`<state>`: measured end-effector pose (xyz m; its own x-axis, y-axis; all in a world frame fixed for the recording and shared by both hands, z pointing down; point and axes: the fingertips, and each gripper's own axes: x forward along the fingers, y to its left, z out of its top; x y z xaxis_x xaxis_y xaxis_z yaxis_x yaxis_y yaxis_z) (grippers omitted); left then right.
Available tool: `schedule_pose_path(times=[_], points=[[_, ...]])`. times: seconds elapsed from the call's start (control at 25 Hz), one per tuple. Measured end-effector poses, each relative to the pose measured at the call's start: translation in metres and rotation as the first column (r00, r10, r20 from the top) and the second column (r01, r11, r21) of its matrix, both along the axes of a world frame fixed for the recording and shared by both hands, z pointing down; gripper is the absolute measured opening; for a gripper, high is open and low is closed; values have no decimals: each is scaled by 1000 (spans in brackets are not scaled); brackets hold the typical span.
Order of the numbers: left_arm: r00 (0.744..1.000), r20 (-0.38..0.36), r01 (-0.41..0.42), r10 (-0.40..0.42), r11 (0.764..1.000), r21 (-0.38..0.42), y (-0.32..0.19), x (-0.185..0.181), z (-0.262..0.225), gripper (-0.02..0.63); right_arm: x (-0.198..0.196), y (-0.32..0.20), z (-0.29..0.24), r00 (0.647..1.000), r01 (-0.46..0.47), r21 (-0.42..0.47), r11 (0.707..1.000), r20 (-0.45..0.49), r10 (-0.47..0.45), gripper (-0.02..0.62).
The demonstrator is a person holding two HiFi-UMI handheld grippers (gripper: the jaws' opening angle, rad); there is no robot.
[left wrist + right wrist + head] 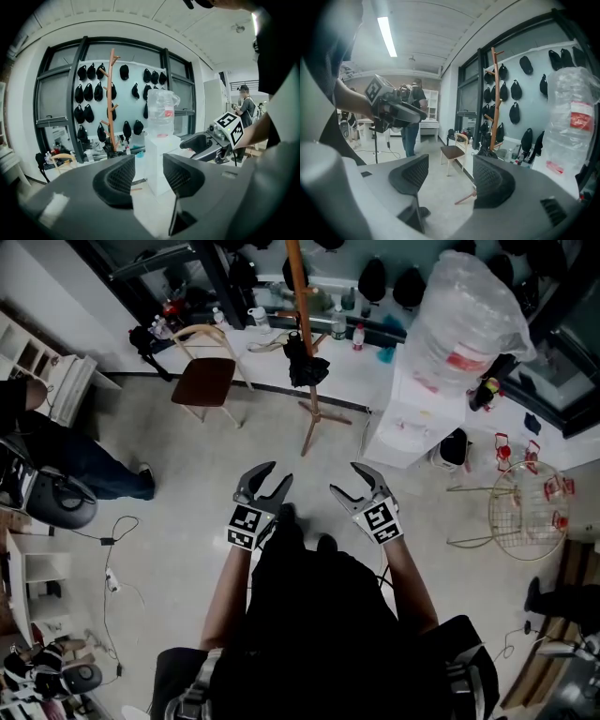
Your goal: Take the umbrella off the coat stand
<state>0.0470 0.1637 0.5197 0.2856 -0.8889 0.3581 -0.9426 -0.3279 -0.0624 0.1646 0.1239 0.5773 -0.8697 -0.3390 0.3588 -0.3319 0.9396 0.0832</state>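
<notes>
A tall wooden coat stand rises at the far side of the floor, by a low white ledge. A folded black umbrella hangs on its pole. My left gripper and right gripper are held side by side over bare floor, well short of the stand, both open and empty. In the left gripper view the jaws stand apart, with the stand far off to the left of them. In the right gripper view the open jaws frame floor, with the stand and the umbrella beyond.
A wooden chair stands left of the stand. A white cabinet with a big plastic-wrapped water bottle stands to its right. A wire basket sits at far right. A person and floor cables are at left.
</notes>
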Motion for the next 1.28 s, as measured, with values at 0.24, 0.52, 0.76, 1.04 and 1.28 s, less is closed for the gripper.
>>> schedule_pose_path(times=[0.24, 0.52, 0.76, 1.04, 1.28], points=[[1000, 8, 6, -6, 1000, 11, -16, 0, -2, 186, 3, -15, 1, 1000, 2, 7, 1000, -6, -1, 293], [1000, -4, 4, -4, 1000, 16, -29, -11, -1, 186, -3, -27, 3, 1000, -8, 15, 1000, -17, 9, 282], [1000, -21, -2, 3, 1000, 14, -42, -20, 4, 186, -9, -38, 7, 999, -31, 15, 999, -30, 32, 278], [999, -42, 1, -1, 1000, 11, -55, -29, 9, 186, -13, -46, 12, 998, -43, 8, 999, -54, 43, 278], [998, -57, -2, 3, 1000, 6, -67, -44, 18, 186, -24, -59, 16, 996, -61, 6, 998, -63, 61, 278]])
